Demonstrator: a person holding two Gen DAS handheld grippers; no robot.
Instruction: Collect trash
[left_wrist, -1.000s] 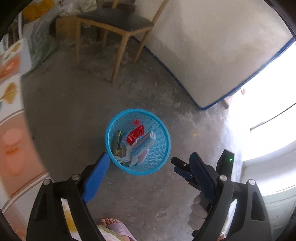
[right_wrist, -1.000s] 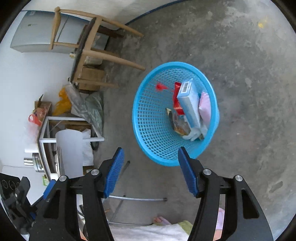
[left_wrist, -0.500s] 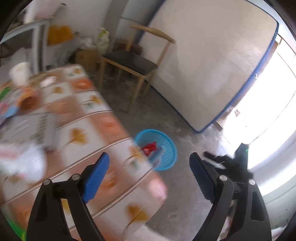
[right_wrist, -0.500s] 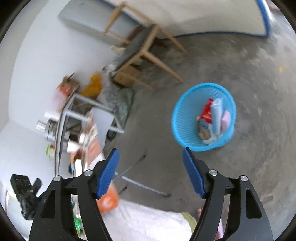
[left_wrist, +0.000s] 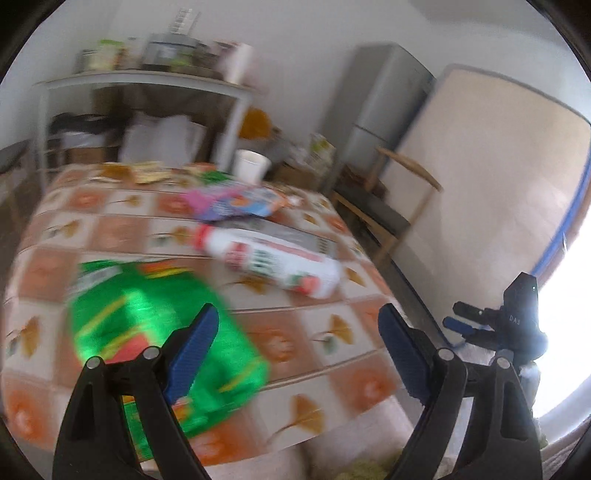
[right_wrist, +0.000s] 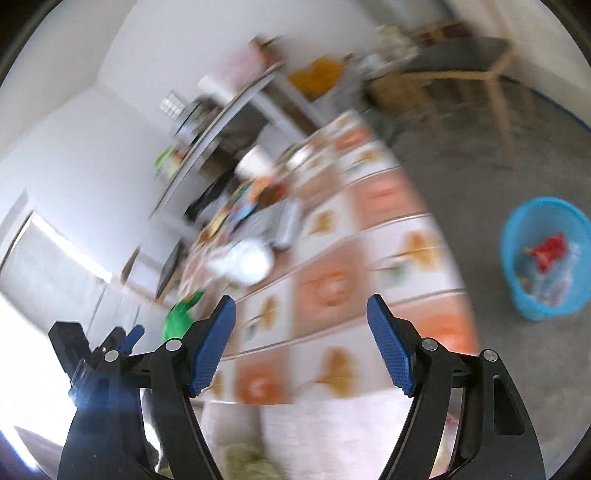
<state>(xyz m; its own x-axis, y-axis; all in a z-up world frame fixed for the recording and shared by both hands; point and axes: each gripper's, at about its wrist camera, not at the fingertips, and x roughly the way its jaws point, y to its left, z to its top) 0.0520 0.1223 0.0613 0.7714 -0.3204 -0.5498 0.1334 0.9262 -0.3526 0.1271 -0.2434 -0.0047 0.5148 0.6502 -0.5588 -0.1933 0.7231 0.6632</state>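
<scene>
My left gripper (left_wrist: 297, 328) hangs over the near edge of the table (left_wrist: 325, 347), its blue pads spread wide with nothing between them. Under its left finger (left_wrist: 192, 347), at the near left part of the tablecloth, lies a green snack bag (left_wrist: 147, 332), blurred but plainly flat on the cloth. Further in, toward the middle of the table, a white bottle (left_wrist: 271, 260) with a red and green label lies on its side, its cap end pointing to the left edge. Behind it, touching or just over a grey flat item I cannot make out, sits a purple and blue wrapper (left_wrist: 236, 203). At the far edge stands a white paper cup (left_wrist: 251, 166), with more small wrappers along that edge to its left, too smeared to name.

My right gripper (right_wrist: 301, 339) also has its jaws apart and empty; it points at the table's near right corner. Right of the table, on the concrete floor (right_wrist: 517, 155) and well apart from the cloth, stands the blue basket (right_wrist: 532, 302), with red and pale trash already inside. A wooden chair (right_wrist: 480, 74) stands beyond it.
</scene>
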